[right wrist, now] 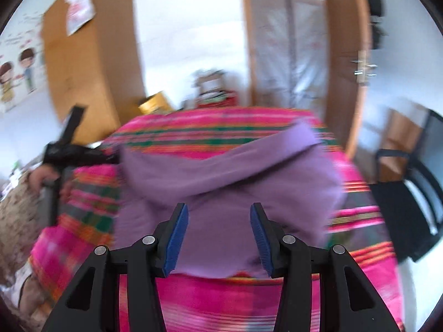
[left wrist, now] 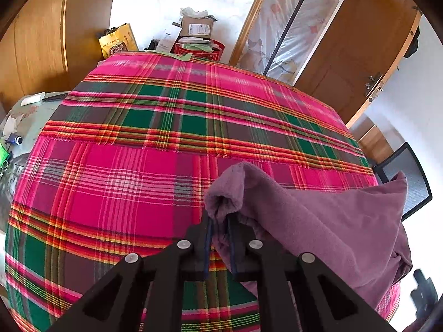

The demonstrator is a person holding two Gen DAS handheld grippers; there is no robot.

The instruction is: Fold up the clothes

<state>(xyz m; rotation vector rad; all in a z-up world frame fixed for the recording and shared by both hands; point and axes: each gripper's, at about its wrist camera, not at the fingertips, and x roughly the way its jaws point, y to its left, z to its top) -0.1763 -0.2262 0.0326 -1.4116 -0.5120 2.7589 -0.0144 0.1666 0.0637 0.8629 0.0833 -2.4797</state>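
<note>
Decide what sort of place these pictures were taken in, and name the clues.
Probably a room in a home, perhaps a bedroom: a plaid cloth under a purple garment, wooden doors, and boxes stacked by the wall.

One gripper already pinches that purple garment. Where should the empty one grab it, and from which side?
The open right gripper would probably do best on the purple garment at its near hem, coming in low from the near side. That edge lies flat on the plaid cloth, right before the gripper, while the left gripper holds a bunched end up.
</note>
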